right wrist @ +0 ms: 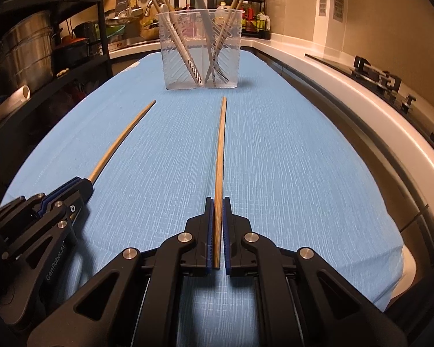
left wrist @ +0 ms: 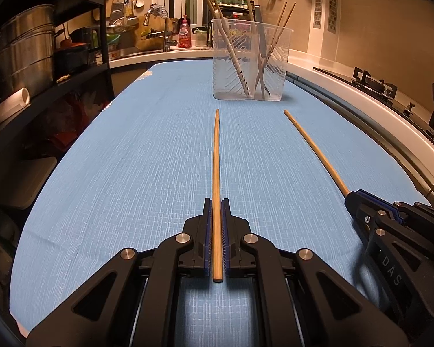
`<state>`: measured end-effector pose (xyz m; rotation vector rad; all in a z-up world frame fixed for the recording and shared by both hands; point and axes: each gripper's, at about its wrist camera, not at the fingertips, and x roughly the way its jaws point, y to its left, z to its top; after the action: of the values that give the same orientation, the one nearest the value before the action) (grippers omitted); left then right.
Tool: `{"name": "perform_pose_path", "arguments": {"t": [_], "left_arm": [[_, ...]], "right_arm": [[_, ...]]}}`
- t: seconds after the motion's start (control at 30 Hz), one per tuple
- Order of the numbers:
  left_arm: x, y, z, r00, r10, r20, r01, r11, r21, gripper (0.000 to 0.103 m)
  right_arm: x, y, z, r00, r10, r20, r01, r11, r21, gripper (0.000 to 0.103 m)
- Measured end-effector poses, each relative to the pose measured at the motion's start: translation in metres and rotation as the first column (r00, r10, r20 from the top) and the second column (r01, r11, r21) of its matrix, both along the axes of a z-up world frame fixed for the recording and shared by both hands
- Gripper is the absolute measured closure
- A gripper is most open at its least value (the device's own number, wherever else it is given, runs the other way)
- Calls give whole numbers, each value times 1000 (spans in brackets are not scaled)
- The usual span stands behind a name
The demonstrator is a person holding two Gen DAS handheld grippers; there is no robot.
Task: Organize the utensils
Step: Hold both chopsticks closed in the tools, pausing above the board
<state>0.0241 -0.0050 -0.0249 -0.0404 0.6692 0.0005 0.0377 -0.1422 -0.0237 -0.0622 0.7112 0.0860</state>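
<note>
"DAS" on right gripper [left wrist: 350, 199] body; "GenRobot.AI" on left gripper [right wrist: 85, 183] body.

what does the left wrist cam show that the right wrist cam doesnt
Only the left wrist view shows the left gripper from behind, shut on its chopstick, down to that stick's rear end; the right gripper shows side-on there.

Only the right wrist view shows the right gripper from behind, shut on its own chopstick.

Both show the two chopsticks pointing towards the clear utensil holder, which already holds several utensils, on the blue cloth, with the metal pots on the shelf to the left.
</note>
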Motion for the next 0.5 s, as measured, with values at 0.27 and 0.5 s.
{"name": "perform_pose_path", "arguments": {"t": [0.27,0.5], "left_arm": [[0,0,0,1000,0,0,0,1000,-1,97],[1,-2,1,1000,-2,2,2,1000,4,97]], "right_arm": [[-1,4,0,1000,6,15,-5,999,-52,97],[-1,4,0,1000,6,14,-5,999,-48,97]]}}
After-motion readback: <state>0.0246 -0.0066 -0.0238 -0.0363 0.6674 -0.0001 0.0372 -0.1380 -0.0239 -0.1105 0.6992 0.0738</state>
